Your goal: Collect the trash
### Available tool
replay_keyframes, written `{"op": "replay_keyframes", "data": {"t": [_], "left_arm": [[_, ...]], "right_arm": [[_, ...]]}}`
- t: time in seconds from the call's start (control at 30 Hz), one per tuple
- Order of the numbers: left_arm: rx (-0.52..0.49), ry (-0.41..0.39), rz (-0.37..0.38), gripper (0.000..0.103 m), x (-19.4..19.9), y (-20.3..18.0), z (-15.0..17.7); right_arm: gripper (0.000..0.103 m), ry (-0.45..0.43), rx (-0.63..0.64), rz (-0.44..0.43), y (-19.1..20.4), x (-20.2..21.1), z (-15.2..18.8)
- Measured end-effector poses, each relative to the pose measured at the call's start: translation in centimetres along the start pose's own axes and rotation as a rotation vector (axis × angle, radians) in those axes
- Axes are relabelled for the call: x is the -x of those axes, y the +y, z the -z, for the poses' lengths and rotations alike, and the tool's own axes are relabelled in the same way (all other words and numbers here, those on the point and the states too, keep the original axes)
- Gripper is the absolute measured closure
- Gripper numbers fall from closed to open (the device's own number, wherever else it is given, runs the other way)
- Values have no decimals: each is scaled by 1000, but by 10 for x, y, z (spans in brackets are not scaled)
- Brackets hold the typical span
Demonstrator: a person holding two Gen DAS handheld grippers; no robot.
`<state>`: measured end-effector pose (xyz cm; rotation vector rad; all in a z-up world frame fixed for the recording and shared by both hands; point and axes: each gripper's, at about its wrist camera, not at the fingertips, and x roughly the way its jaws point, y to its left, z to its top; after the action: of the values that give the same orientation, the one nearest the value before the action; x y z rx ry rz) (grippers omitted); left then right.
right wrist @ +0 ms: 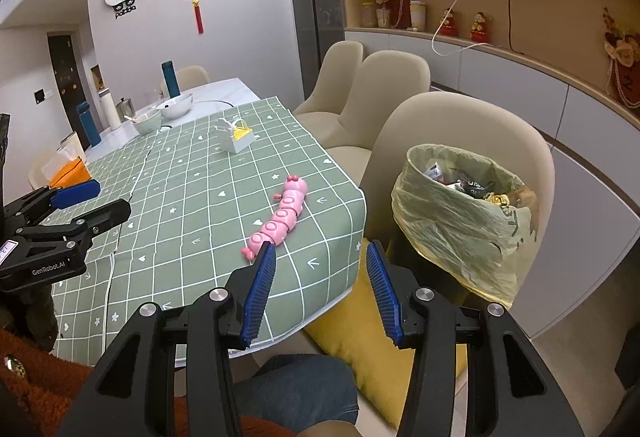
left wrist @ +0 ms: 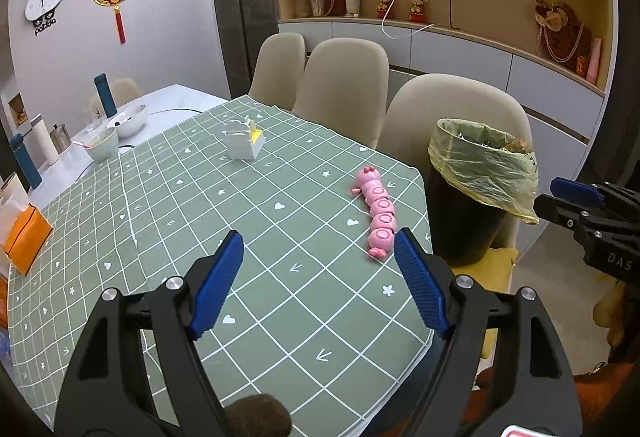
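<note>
A dining room desk (left wrist: 280, 297) under a green grid-patterned cloth. At its right edge, a dark bin lined with a yellowish plastic bag (right wrist: 460, 213) sits on a chair, seemingly within easy reach, already holding wrappers. Left gripper (left wrist: 318, 279) and right gripper (right wrist: 320, 289) hang open, empty.

One pink segmented plastic caterpillar toy (left wrist: 378, 211) on the green grid-patterned tablecloth (left wrist: 256, 237). One small white open box with a yellow insert (left wrist: 244, 143). One dark trash bin lined with a yellowish plastic bag (right wrist: 460, 221), wrappers inside, too jumbled to count. Three beige padded chairs (left wrist: 448, 109) along the far side, a fourth behind the white end of the table. Two pale bowls (left wrist: 127, 121). Two teal tall bottles (left wrist: 105, 95), one white bottle (left wrist: 44, 143). One orange box (left wrist: 26, 239). Two blue-padded black grippers (left wrist: 320, 285).
</note>
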<state>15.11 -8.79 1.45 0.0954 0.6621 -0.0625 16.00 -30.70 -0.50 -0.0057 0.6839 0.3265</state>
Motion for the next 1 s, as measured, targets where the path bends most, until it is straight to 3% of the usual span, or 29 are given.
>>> {"op": "replay_keyframes", "data": {"t": [1.0], "left_arm": [[-3,-22,5,34,2,-4,-4]], "right_arm": [[58,-17,-23,8,-3,2,1]]}}
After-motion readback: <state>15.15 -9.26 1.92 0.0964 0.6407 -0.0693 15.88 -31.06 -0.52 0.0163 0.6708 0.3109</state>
